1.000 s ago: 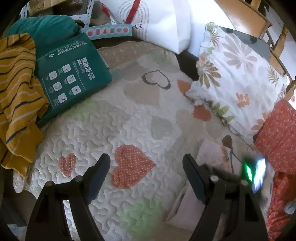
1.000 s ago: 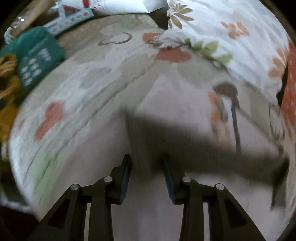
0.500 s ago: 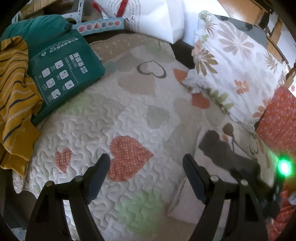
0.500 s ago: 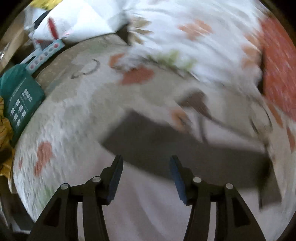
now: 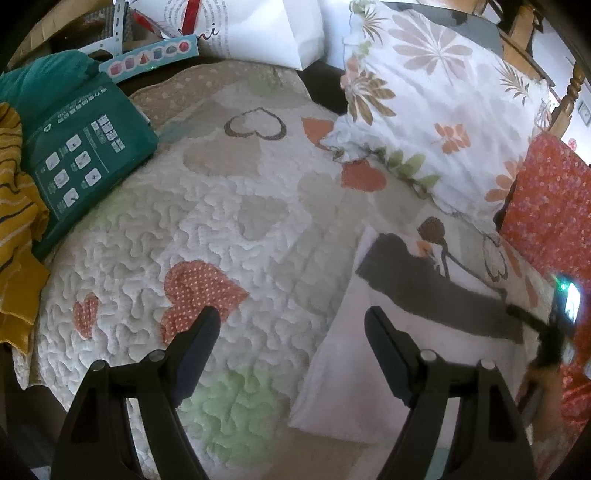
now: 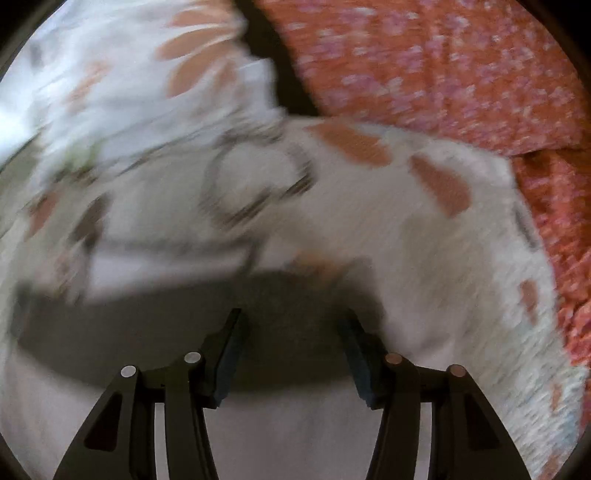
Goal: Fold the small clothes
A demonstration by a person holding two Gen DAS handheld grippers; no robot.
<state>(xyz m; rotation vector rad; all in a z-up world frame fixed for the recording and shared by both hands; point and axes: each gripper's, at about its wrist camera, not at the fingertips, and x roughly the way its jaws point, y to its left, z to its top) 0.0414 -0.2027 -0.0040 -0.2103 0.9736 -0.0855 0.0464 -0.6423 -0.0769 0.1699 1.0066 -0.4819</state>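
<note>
The left gripper [image 5: 291,332] hovers over the bed with its jaws spread wide and nothing between them; below the gap lies the quilted bedspread [image 5: 229,236] with its heart patches, an orange dotted heart [image 5: 199,291] just beside the left finger. The right gripper [image 6: 291,343] also has its jaws spread apart and empty, poised above a small white garment [image 6: 295,435] whose surface carries the gripper's dark shadow; this view is blurred, so finer detail of the cloth cannot be told. In the left wrist view the same small white garment [image 5: 373,354] lies flat on the bedspread to the right of the left gripper, its near edge under the right finger, with a printed figure near its far end. Beyond it rests a floral pillow [image 5: 443,110], and to the right an orange-red flowered cloth [image 5: 546,206] touches the garment's far side. Well apart on the left sit a green package [image 5: 81,162] and a yellow striped garment [image 5: 18,221], the package partly overlapping it. A white paper bag [image 5: 258,29] stands at the head of the bed.
</note>
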